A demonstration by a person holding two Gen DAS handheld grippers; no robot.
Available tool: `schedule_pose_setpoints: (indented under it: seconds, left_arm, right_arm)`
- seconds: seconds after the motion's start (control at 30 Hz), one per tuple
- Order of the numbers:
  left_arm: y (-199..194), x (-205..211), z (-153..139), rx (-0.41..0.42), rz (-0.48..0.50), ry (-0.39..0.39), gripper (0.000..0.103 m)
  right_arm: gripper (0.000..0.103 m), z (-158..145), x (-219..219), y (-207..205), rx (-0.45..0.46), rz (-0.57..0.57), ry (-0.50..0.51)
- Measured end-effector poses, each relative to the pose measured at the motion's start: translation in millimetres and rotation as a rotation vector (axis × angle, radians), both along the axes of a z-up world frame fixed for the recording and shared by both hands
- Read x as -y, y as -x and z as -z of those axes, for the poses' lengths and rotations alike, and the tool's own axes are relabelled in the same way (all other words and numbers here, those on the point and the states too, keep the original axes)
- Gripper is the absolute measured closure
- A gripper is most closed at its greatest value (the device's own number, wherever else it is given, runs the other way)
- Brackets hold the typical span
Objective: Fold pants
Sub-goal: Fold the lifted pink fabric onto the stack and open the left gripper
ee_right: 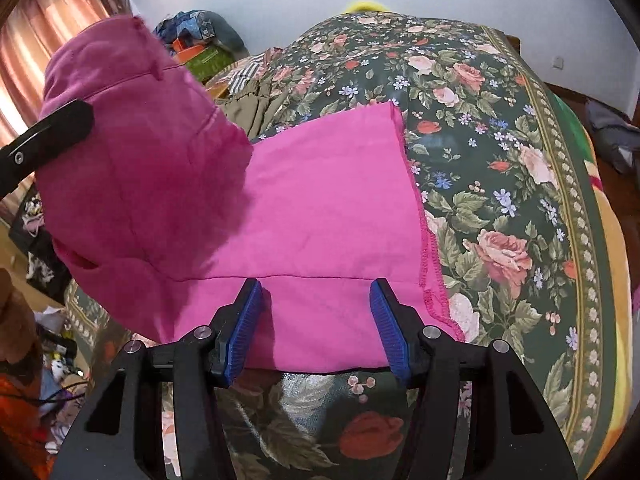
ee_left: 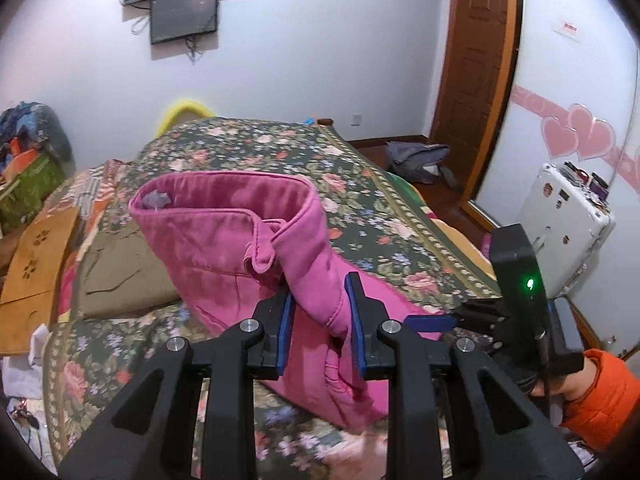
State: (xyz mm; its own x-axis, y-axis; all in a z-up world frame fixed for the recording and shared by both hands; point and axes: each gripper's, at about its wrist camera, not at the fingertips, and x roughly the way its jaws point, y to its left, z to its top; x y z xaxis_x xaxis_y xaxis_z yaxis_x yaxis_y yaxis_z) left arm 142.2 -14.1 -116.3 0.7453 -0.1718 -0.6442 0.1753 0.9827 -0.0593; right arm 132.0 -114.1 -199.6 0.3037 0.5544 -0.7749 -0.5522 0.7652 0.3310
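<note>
Bed: floral bedspread carries everything.
Hidden: pants' lower edge runs behind both claws.
Pants: one pair of pink pants; waist end lifted, leg end flat on the bed.
Left claw: clenched on a bunched fold of the pants.
Right claw: released, pads astride the flat leg.

Between the blue pads of the black left gripper hangs pink pants cloth – same pink, with darker pink stitching at the hem, lying ahead of the right gripper and its ribbed blue fingertips. Under and beyond both, the bedspread is dark green with pink and red roses, small blue flowers – a pale dotted border. An orange sleeve shows right of the left fingers
</note>
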Motion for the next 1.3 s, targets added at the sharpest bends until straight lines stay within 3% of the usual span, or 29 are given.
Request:
schedule_pose_setpoints:
  seconds: [0.37,0.63,0.7,0.83,1.03,1.13,1.23,1.3]
  left_arm:
    - [-38,32,18,-0.110,0.099,0.071,0.084]
    - [-53,63,54,-0.244,0.143,0.053,0.083]
    - [-52,65,58,-0.266,0.149,0.064,0.081]
    - [-48,62,51,-0.266,0.148,0.093,0.043]
    - [-41,41,24,-0.180,0.106,0.077,0.040]
    - [-50,18,21,-0.155,0.052,0.030,0.039]
    - [-65,-10,27,-0.168,0.007,-0.001,0.039]
    - [-78,-32,39,-0.221,-0.012,0.001,0.039]
  right_arm:
    - [0.050,-17,34,4,0.046,0.072,-0.045]
    - [0.050,-21,58,7,0.060,0.134,-0.029]
    - [0.050,-23,60,10,0.069,0.139,-0.025]
    - [0.050,-27,64,15,0.091,0.145,-0.012]
    - [0.050,-34,68,18,0.102,0.164,-0.029]
    - [0.050,-39,65,19,0.110,0.165,-0.039]
    - [0.050,-44,61,19,0.119,0.164,-0.054]
    - [0.050,-47,56,18,0.120,0.162,-0.060]
